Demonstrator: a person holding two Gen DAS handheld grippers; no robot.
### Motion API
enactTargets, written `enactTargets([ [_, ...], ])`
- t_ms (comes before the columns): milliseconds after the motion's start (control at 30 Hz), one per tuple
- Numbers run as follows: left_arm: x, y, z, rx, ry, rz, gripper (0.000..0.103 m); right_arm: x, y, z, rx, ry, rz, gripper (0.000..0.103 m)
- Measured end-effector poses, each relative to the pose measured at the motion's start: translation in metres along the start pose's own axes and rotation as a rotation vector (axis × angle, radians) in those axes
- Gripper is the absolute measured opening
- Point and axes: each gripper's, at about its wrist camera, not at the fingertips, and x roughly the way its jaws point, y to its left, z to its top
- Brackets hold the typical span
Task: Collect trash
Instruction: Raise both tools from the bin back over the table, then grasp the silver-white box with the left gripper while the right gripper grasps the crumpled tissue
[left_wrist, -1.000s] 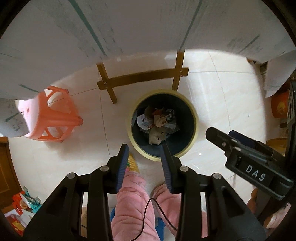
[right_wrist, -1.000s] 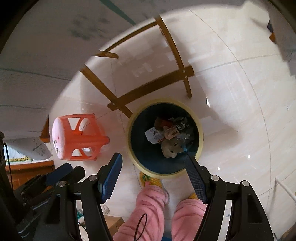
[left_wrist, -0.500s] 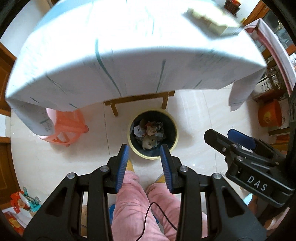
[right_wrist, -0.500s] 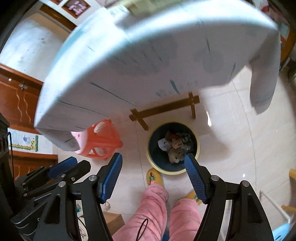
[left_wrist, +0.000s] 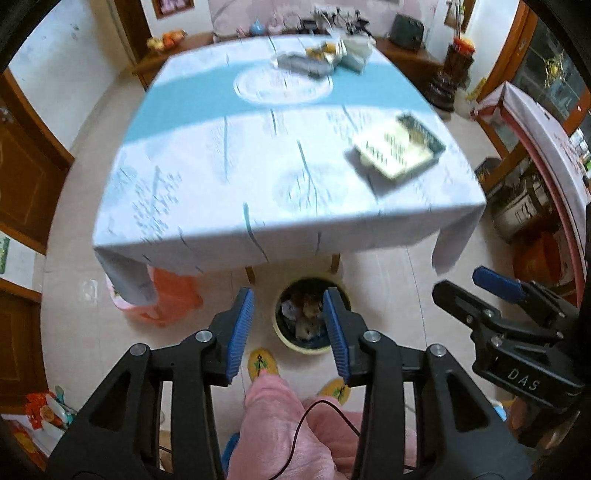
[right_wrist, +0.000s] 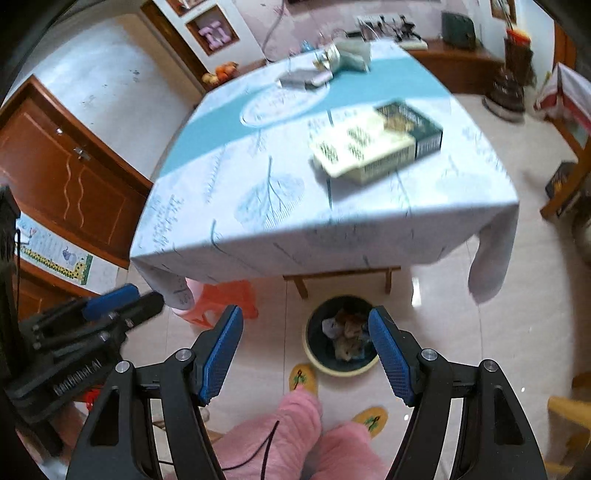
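The box (right_wrist: 376, 142) near the table's (left_wrist: 207, 206) right edge looks light, stiff; grip its short sides. Left gripper (left_wrist: 290, 328) opening, empty; right gripper (right_wrist: 306, 354) wide, empty.

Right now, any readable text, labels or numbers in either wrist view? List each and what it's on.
"DAS": white letters on the black body of the right gripper, in the left wrist view.
White lettering on the left gripper body, in the right wrist view: blurred, unreadable.
Print on the flat carton on the table: too blurred to read.
Wall poster at far left: too small to read.
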Motion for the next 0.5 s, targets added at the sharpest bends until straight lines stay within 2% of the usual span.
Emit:
enactTargets([
  [133, -0.027, 0.006, 0.017, -0.008, -0.075, 0.038, 0.052, -0.02, -0.003, 0.012, -0.034, -0.051, -0.004, 0.071],
  [367, -0.04, 0.012, 0.047, -0.059, -0.083, 0.016, 0.053, -0.045, -0.016, 0.037, -0.038, -0.139, -0.006, 0.071],
  [500, -0.032, 0.016, 0.067, -0.062, -0.085, 0.009, 0.053, -0.046, -0.033, 0.06, 0.014, -0.161, -0.024, 0.071],
])
